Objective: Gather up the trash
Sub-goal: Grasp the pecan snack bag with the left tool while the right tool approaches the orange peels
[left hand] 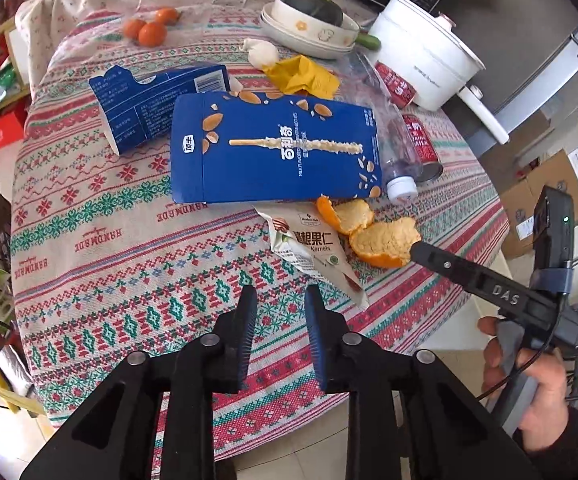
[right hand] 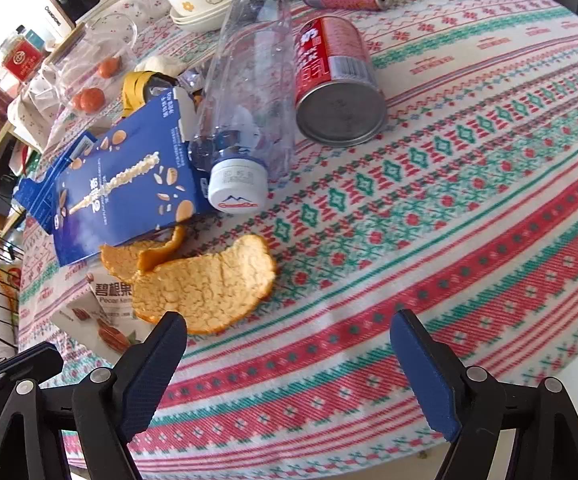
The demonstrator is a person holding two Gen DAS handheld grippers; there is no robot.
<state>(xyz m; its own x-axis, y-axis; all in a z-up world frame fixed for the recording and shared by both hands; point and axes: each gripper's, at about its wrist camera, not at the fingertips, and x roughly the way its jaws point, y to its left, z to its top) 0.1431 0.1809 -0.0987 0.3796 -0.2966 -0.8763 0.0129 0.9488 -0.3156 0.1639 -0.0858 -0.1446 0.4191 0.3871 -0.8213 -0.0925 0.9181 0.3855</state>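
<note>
While the patterned tablecloth (right hand: 449, 208) is strewn with litter, the orange peel (right hand: 205, 284) is seen just ahead of the right gripper (right hand: 289, 332), nearest its left finger; the jaws are spread wide and nothing is held. The left gripper (left hand: 280, 300) is held over bare cloth with a narrow gap, nothing gripped. The peel lies beside a nut packet (left hand: 313, 248) and below a blue biscuit box (left hand: 273, 148).
</note>
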